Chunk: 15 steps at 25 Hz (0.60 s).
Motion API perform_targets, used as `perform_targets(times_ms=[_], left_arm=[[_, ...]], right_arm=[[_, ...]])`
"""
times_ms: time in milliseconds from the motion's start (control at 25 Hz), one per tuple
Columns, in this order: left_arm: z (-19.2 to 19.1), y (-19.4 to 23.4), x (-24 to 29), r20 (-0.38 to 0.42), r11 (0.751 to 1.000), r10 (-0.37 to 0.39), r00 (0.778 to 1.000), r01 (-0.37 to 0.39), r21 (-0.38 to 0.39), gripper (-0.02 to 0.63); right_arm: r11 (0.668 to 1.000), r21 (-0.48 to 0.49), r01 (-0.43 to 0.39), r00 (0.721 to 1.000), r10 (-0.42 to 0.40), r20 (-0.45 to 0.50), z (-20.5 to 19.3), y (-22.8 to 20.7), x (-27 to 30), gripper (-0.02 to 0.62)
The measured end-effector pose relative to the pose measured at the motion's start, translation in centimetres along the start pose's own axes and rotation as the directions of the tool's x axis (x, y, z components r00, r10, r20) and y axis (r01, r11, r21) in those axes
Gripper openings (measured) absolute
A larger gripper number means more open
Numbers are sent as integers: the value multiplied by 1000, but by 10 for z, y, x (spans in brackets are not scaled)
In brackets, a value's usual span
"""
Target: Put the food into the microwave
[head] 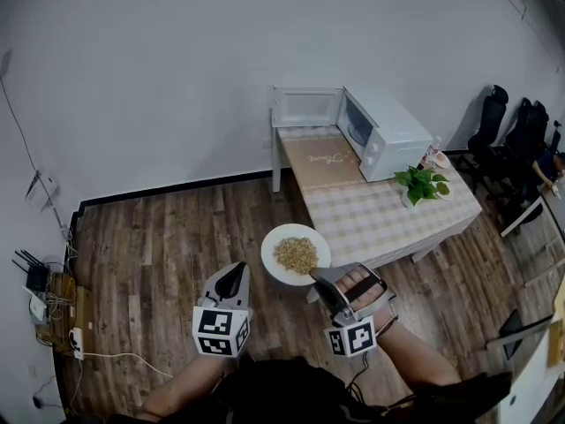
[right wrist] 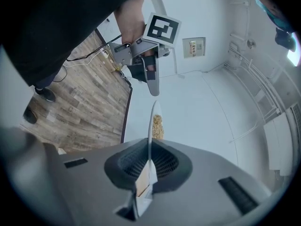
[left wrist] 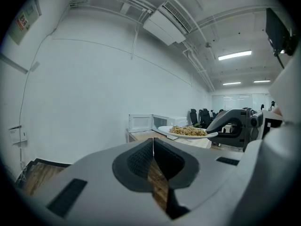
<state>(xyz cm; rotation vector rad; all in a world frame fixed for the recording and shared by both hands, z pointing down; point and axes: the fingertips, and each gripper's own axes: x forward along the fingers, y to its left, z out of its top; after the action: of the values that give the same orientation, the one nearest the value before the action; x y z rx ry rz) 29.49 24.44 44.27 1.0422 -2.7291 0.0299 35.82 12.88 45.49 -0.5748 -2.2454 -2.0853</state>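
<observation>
The carrying step is in hand: the right tool (head: 320,275) is clamped on the near rim of a round white plate (head: 274,239) heaped with brownish grainy food (head: 296,254), and its own view shows the thin rim pinched edge-on between the jaws. The plate hangs level in the air over the wood-plank floor (head: 159,237), just off the near corner of the desk (head: 388,223) with its pale checked cloth, well apart from the white box-shaped microwave (head: 384,135) at the desk's far end. The hinged door (head: 306,107) stands swung open, though the cavity is too small here to tell whether it is clear. The left tool (head: 233,278) is pressed together on nothing. Next, I judge, the plate must travel forward, kept flat, and slide in past the open door, clear of the small green potted plant (head: 422,184).
</observation>
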Motion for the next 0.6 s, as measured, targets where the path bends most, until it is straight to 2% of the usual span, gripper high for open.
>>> perform_targets(times_ms=[280,600], left_arm=[[-5,34,-8,10,1000,-13,1000,13,6,14],[-14,63,-4,12,998,-65,998,65,3,14]], right_arm=[[1000,18,12,1000,-12,-8,23,-2,24,19],[1000,9,23,998,-22,-59,38,-11,57,20]])
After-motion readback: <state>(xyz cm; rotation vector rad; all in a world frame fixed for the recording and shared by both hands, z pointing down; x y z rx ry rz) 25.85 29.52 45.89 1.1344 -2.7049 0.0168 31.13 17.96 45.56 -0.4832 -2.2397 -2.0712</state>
